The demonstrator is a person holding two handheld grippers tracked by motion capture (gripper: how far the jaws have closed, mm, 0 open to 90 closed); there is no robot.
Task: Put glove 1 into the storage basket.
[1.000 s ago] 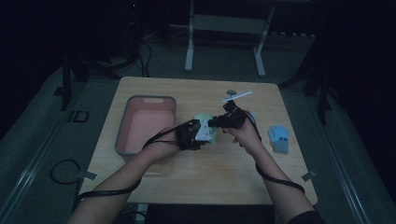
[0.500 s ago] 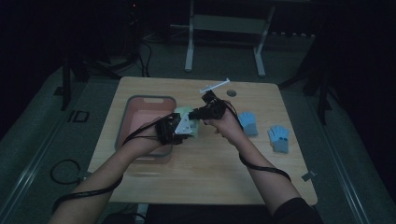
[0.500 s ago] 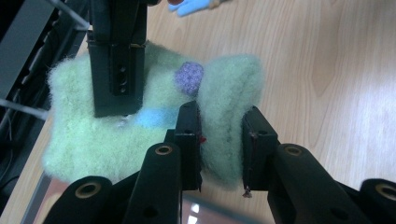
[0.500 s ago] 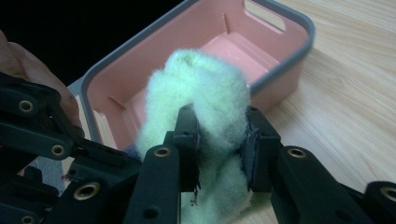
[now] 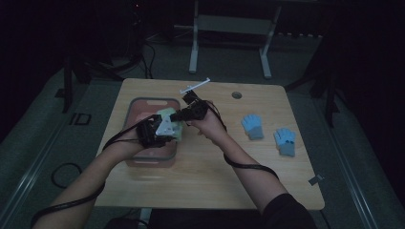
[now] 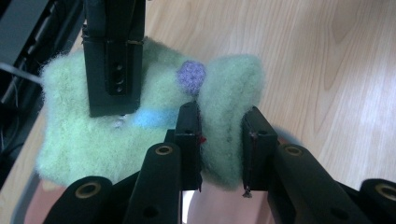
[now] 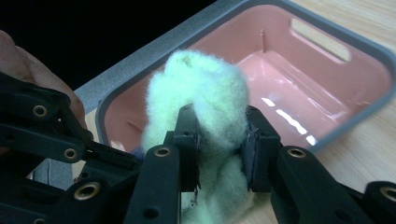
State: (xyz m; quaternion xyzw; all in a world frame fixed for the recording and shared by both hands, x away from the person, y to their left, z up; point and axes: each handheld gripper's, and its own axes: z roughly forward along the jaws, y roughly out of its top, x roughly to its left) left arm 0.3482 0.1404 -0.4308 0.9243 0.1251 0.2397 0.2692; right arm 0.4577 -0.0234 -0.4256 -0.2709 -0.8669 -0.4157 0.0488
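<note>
The wooden worktop carries a pink tray at nine o'clock. Over the tray's three o'clock rim, the left tool and right tool both clamp one fuzzy green glove. Two blue gloves lie at three o'clock.

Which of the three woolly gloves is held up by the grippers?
The pale green glove, pinched by both grippers; the two blue gloves lie on the table.
</note>
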